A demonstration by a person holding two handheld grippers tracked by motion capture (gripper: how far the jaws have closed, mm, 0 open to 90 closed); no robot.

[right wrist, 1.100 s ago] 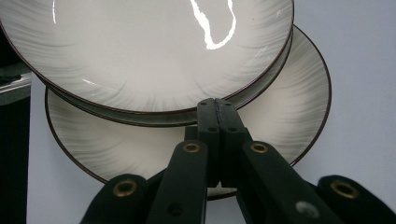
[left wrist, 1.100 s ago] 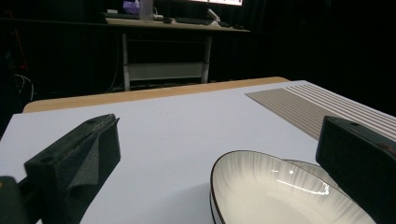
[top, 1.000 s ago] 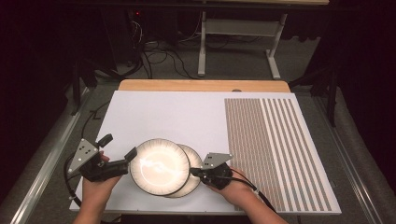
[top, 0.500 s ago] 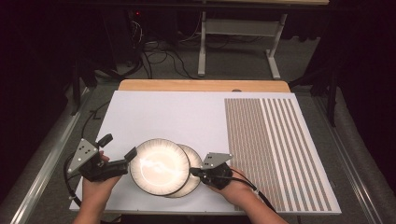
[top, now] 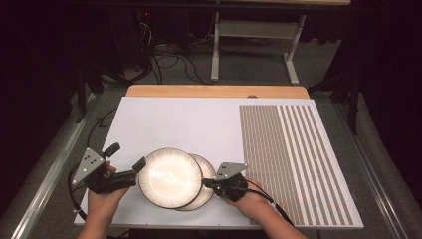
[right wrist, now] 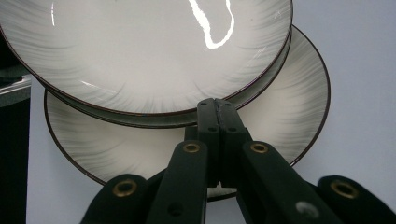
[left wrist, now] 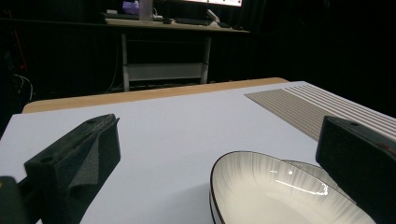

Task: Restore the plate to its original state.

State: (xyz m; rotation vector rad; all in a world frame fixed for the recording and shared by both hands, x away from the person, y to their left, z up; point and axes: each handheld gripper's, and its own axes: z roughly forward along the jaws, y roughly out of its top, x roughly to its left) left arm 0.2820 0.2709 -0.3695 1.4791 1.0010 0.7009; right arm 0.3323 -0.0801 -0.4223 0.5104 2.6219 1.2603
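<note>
Two plates sit overlapped at the near edge of the white table (top: 199, 124), the top plate (top: 170, 177) resting partly on the bottom plate (top: 208, 174). The right hand-held gripper (top: 206, 182) is closed (nothing visibly pinched), its tips over the bottom plate at the top plate's rim. The left hand-held gripper (top: 139, 165) stands wide open beside the top plate's left edge. The step in hand looks like separating the stack; next, the left jaws must close on that rim.
</note>
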